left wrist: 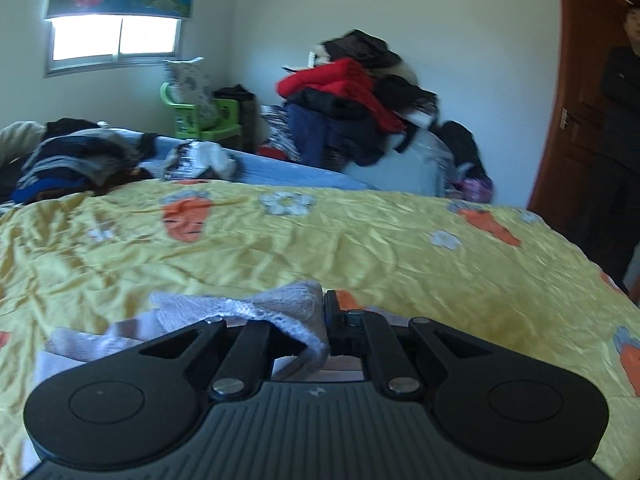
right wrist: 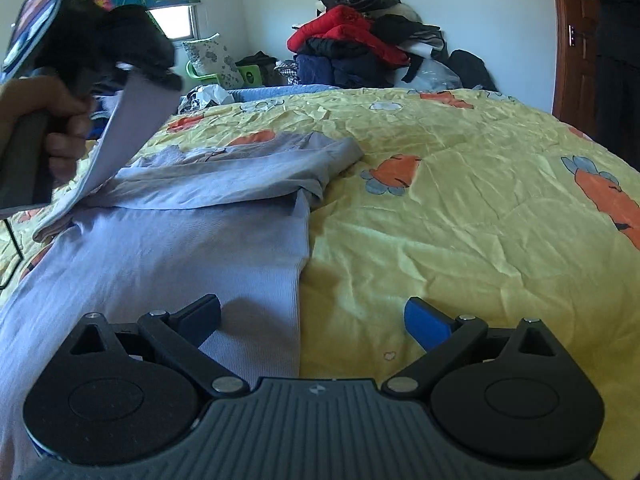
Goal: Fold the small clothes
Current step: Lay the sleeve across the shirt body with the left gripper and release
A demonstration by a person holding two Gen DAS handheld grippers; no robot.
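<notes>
Left tongs (left wrist: 326, 320) pinching ribbed lavender garment (right wrist: 168, 256), crinkled yellow quilt (right wrist: 460, 208)

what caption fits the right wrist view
Open right tool over the lavender shirt's hem on a yellow bedspread; left tool lifts a sleeve.

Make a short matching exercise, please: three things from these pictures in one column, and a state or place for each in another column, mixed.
Things:
1. left gripper
2. right gripper
3. red jacket

States or places:
A. on the clothes pile by the wall
B. open, over the hem of the lilac top
C. shut on lilac cloth

Pairs: 1-C, 2-B, 3-A
</notes>
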